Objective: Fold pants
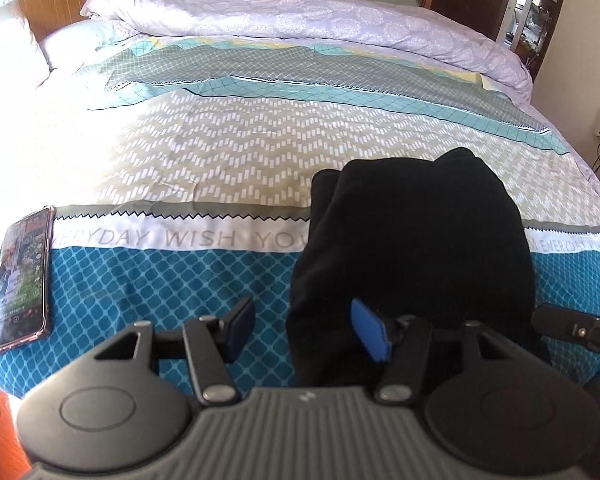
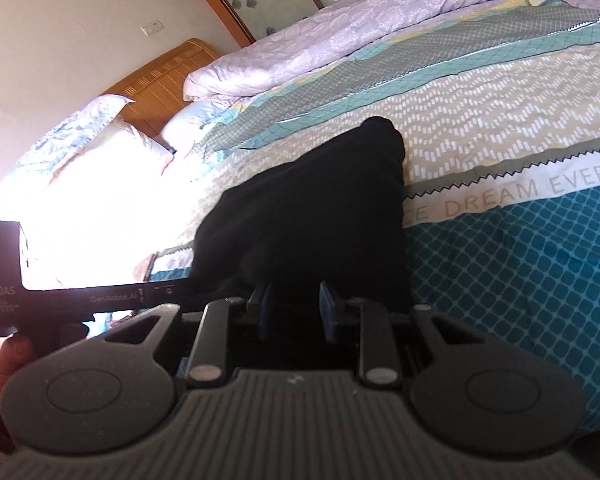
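Observation:
The black pants (image 1: 412, 248) lie folded in a thick bundle on the patterned bedspread near the front edge of the bed. My left gripper (image 1: 306, 330) is open at the bundle's near left edge; its right blue pad (image 1: 370, 330) rests against the cloth and the left pad (image 1: 240, 328) is over bare bedspread. In the right wrist view the pants (image 2: 312, 208) fill the centre. My right gripper (image 2: 296, 312) is at their near edge with black cloth between its narrowly spaced blue pads (image 2: 327, 312). The left gripper's body (image 2: 80, 300) shows at the left.
A phone (image 1: 22, 280) with a lit screen lies on the bedspread at the front left. A lilac duvet (image 1: 300, 20) is bunched along the far side of the bed, with pillows (image 1: 8, 52) at the far left. The bed's front edge (image 1: 4, 388) is close.

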The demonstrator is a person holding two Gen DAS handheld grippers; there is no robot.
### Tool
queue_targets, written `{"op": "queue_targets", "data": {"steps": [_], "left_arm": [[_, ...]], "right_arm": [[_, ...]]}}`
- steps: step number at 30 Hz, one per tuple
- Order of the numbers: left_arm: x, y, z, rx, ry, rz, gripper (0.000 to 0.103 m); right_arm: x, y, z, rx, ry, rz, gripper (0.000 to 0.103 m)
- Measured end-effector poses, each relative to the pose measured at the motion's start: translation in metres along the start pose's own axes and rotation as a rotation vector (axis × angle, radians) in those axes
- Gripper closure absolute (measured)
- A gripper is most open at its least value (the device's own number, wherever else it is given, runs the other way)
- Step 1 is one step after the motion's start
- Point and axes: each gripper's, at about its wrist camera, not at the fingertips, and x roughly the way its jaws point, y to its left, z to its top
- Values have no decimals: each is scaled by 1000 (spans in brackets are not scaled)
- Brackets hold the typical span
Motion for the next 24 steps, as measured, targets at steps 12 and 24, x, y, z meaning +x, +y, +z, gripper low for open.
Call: {"op": "queue_targets", "data": {"steps": [12,24], "left_arm": [[5,1,-5,5,9,22,43],[1,-2,-6,12,-2,45,41]], "right_arm": [[9,-10,-8,30,27,-58,66],[-2,-8,-5,25,-47,-76,57]]}}
